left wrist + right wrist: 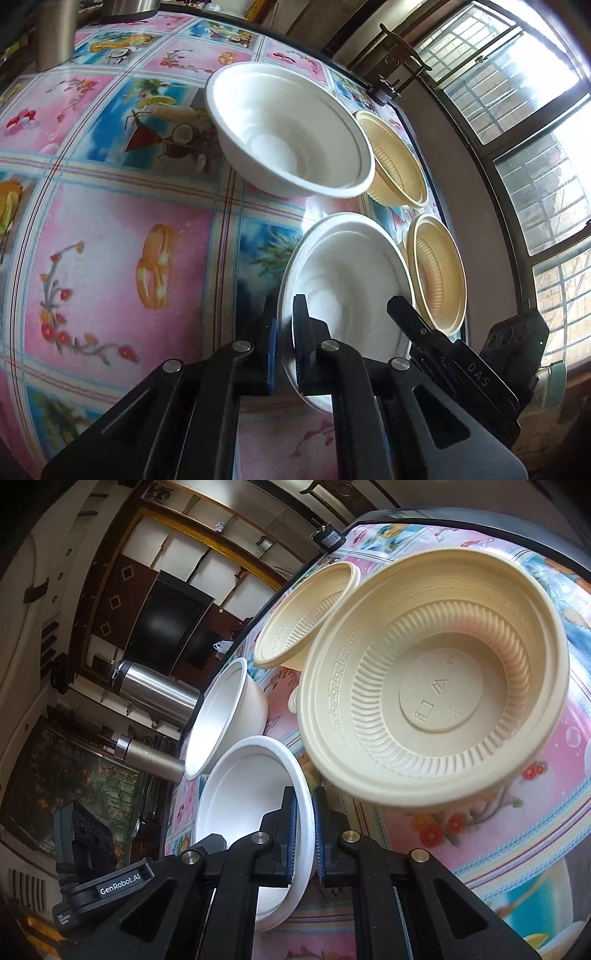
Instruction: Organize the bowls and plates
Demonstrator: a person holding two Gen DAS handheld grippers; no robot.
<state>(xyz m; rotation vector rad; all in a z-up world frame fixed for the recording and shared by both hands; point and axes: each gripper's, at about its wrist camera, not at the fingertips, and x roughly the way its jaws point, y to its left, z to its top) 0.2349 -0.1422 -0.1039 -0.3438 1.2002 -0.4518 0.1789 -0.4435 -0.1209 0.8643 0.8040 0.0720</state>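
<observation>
Both hand-held grippers [284,325] [304,812] tight on white plate [351,266] rim

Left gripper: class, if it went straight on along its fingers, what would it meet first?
The left gripper is shut on the white plate. Straight ahead, the white bowl probably comes first, though depth is unclear.
</observation>
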